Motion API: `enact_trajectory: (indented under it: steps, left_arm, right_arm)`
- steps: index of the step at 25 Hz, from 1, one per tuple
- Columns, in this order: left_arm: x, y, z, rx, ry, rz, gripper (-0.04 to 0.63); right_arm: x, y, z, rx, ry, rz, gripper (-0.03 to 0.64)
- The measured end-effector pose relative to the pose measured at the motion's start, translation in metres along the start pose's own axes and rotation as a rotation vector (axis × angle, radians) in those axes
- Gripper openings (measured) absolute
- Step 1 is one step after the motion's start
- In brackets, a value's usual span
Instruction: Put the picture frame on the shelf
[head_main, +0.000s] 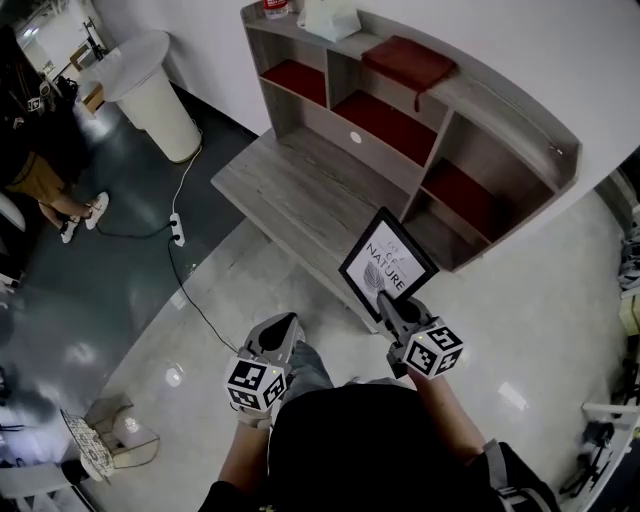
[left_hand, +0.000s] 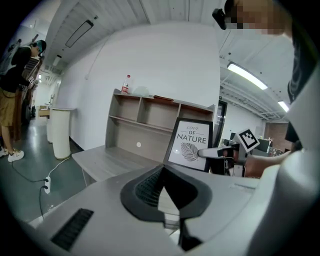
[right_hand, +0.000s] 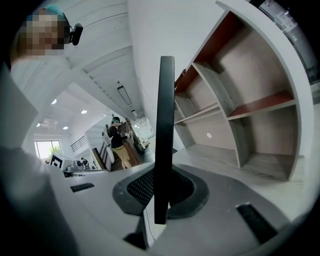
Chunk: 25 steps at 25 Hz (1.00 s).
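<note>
The picture frame (head_main: 388, 264) is black with a white print of a leaf and words. My right gripper (head_main: 385, 300) is shut on its lower edge and holds it upright in the air, in front of the grey wooden shelf (head_main: 500, 100) with red-lined compartments. In the right gripper view the frame (right_hand: 164, 140) stands edge-on between the jaws of the right gripper (right_hand: 160, 192), with the shelf (right_hand: 250, 107) to its right. My left gripper (head_main: 283, 325) hangs lower left of the frame, shut on nothing. The left gripper view shows the left gripper (left_hand: 167, 197), the frame (left_hand: 190, 145) and the shelf (left_hand: 150, 112).
A low grey platform (head_main: 290, 195) juts out in front of the shelf. On the shelf top stand a red bottle (head_main: 275, 8), a white object (head_main: 330, 18) and a red pad (head_main: 408, 60). A white round pedestal (head_main: 150, 90), a power strip (head_main: 177, 230) with cable and a person (head_main: 30, 130) are left.
</note>
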<state>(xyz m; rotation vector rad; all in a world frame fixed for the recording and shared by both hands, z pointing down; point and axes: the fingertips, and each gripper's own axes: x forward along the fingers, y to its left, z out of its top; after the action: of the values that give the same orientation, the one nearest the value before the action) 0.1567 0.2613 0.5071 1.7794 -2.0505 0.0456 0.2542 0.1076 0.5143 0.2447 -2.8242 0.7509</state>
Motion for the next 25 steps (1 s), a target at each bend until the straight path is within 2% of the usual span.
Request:
enact_trajectory:
  steps: [8, 16, 20, 25]
  left_arm:
    - [0.042, 0.115, 0.044, 0.026, 0.034, -0.077, 0.008]
    - [0.064, 0.209, 0.079, 0.065, 0.043, -0.146, 0.008]
    - [0.077, 0.238, 0.094, 0.065, 0.040, -0.167, 0.008]
    - [0.109, 0.238, 0.112, 0.088, 0.026, -0.209, 0.009]
  right_arm:
    - [0.113, 0.004, 0.030, 0.000, -0.019, -0.078, 0.025]
    - [0.209, 0.021, 0.054, 0.002, -0.049, -0.121, 0.025]
    - [0.235, 0.023, 0.062, 0.009, -0.050, -0.140, 0.025]
    - [0.246, 0.010, 0.074, 0.010, -0.040, -0.152, 0.025]
